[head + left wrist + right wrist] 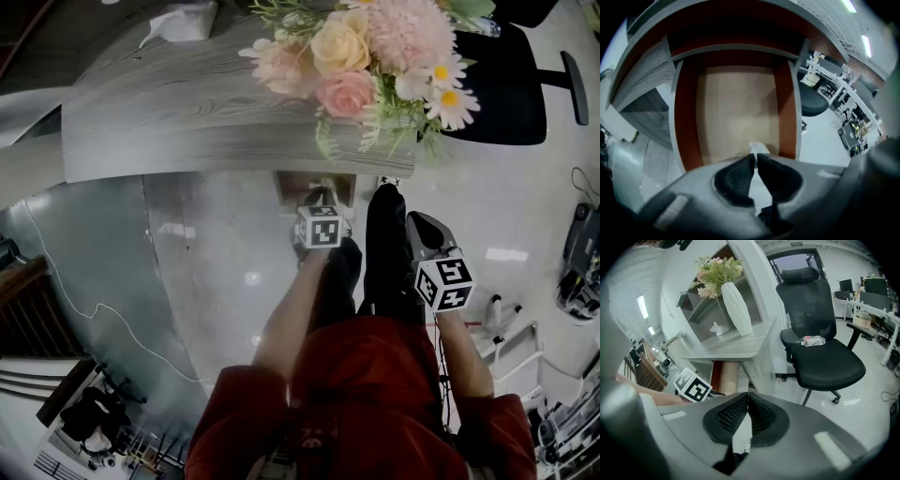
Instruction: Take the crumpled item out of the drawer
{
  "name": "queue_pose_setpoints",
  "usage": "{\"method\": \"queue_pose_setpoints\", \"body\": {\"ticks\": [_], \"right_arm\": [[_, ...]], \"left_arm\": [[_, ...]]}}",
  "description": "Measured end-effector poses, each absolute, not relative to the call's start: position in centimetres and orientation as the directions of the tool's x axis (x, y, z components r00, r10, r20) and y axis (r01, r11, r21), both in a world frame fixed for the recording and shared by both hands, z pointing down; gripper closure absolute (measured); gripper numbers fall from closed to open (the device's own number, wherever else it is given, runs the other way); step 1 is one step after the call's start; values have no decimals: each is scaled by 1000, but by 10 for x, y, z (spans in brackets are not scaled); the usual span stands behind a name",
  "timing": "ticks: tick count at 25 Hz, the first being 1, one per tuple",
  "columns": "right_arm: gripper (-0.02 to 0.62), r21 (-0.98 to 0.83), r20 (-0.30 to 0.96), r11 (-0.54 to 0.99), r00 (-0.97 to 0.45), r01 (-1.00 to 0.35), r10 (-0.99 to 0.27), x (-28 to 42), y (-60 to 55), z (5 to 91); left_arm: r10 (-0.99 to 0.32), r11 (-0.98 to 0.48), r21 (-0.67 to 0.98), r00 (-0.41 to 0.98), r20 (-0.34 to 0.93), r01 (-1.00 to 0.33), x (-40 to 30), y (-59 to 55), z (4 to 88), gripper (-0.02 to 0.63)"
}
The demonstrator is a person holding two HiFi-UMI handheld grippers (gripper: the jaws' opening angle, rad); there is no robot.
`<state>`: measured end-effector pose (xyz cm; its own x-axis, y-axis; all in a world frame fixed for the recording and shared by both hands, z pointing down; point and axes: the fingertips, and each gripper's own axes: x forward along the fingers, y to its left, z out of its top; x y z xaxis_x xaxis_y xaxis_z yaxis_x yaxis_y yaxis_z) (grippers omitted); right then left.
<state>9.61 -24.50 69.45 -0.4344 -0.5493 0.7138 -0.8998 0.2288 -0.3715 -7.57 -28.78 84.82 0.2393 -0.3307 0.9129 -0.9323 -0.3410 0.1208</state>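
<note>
Our left gripper [755, 157] has its jaws pressed on a small white crumpled item [759, 148], which sticks out past their tips over the near edge of the open drawer [686, 126]. We hold our right gripper [748, 395] squeezed together on nothing, facing a black office chair [825, 357]

Drawer [736, 112]: open on top, floor free behind the front edge.
Front edge: crumpled item [759, 148] sat there.
Sides: red-brown walls [686, 122] closed it in.
Above: desktop [187, 112] edge over the back.
Right: office chair [820, 348] near the desk.
</note>
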Motion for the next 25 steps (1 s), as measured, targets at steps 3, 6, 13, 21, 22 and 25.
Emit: {"method": "queue_pose_setpoints", "body": {"ticks": [3, 6, 13, 21, 22, 25], "right_arm": [[592, -369, 708, 233, -435, -900, -556, 96, -246, 690], [592, -366, 703, 237, -434, -900, -564, 95, -245, 684], [592, -355, 682, 243, -427, -903, -594, 93, -244, 664], [592, -331, 639, 248, -409, -911, -651, 90, -236, 628], [592, -328, 633, 246, -406, -912, -659, 89, -234, 623], [592, -326, 620, 225, -387, -918, -683, 93, -228, 610]], "left_arm": [[-334, -347, 118, 241, 911, -930, -74, -287, 842, 589], [-339, -354, 117, 243, 909, -928, -74, -284, 835, 589], [-368, -367, 110, 253, 895, -924, -76, -280, 806, 589], [-407, -404, 102, 279, 870, -909, -76, -266, 755, 589], [-414, -409, 101, 283, 865, -907, -77, -264, 747, 591], [-423, -415, 109, 298, 856, -903, -78, -249, 727, 591]]}}
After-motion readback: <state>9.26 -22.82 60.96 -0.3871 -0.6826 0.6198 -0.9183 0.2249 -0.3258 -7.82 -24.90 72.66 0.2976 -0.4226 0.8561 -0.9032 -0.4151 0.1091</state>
